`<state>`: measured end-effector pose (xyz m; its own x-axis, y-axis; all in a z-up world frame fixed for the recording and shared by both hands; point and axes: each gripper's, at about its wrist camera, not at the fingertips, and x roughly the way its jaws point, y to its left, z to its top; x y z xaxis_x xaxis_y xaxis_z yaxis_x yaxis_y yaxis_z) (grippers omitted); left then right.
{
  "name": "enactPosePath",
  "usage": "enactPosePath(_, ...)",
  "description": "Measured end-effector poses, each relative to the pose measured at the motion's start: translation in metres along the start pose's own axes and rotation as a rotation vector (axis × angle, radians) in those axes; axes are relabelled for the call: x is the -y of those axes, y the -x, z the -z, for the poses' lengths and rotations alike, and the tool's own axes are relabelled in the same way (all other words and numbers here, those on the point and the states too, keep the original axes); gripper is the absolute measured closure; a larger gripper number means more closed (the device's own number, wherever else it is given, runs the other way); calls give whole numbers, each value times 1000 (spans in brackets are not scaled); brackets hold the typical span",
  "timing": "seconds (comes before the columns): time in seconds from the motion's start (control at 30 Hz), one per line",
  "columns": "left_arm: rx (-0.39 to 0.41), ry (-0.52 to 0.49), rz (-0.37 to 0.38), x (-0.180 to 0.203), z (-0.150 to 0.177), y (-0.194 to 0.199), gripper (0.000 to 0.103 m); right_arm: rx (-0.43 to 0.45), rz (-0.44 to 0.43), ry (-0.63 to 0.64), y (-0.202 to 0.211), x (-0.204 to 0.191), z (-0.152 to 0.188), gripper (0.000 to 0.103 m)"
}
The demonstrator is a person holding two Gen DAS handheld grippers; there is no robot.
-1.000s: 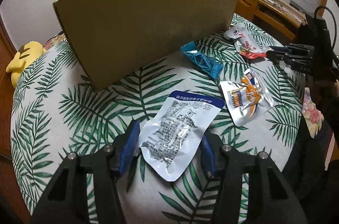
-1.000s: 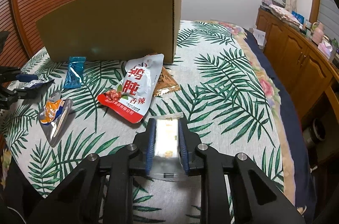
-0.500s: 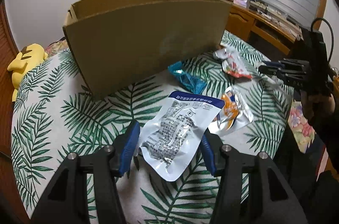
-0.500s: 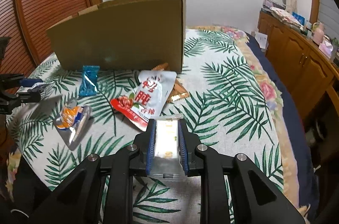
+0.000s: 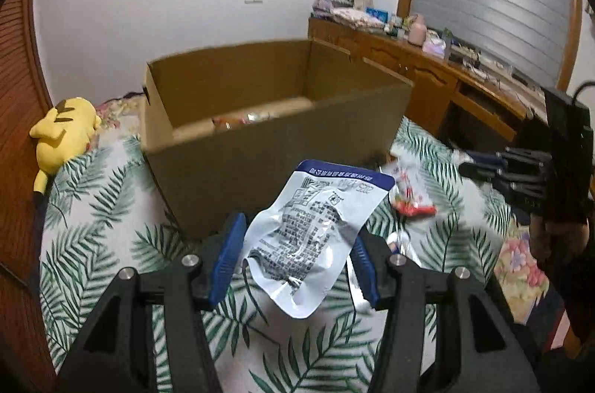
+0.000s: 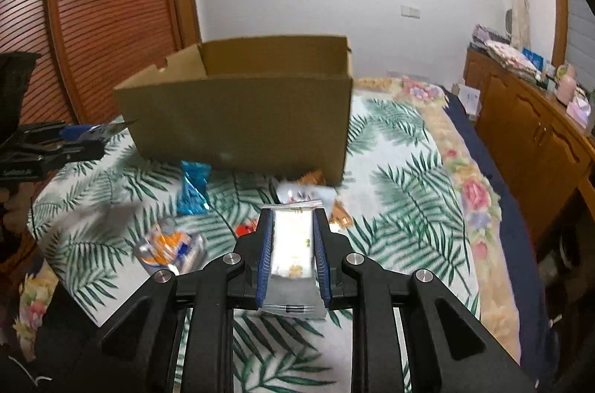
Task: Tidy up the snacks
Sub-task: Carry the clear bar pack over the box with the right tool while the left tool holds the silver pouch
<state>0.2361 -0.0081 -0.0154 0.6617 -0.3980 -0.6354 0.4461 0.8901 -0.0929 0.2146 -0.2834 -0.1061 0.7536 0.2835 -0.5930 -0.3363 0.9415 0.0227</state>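
Note:
My left gripper (image 5: 295,246) is shut on a white pouch with a blue top edge (image 5: 316,229), held in the air above the bed, in front of the open cardboard box (image 5: 275,155). My right gripper (image 6: 292,233) is shut on a small pale snack packet (image 6: 293,244), also lifted clear of the bed. In the right wrist view the box (image 6: 241,118) stands ahead, and the left gripper (image 6: 70,140) shows at the left edge. The right gripper (image 5: 494,170) appears at the right of the left wrist view. A few wrappers lie inside the box (image 5: 245,119).
On the palm-leaf bedspread (image 6: 401,199) lie a blue wrapper (image 6: 193,188), an orange and silver pouch (image 6: 171,248), a red and white pouch (image 5: 409,192) and a brown packet (image 6: 336,211). A yellow plush toy (image 5: 63,129) rests left of the box. A wooden cabinet (image 6: 531,129) runs along the right.
Both grippers have risen with their packets still held. The box's open top and inside have come into view, and the snacks on the bed look further below.

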Motion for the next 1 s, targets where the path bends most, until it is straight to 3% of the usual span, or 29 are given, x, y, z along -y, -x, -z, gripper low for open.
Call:
enactPosePath(0.53,121,49,-68,-20,-52,11,49,94,-47,98,-6,-28,-69,84)
enactPosePath(1.0,146,56,-97,-39,-98,-6,49,137,-85,134,-30,-37,-126,84)
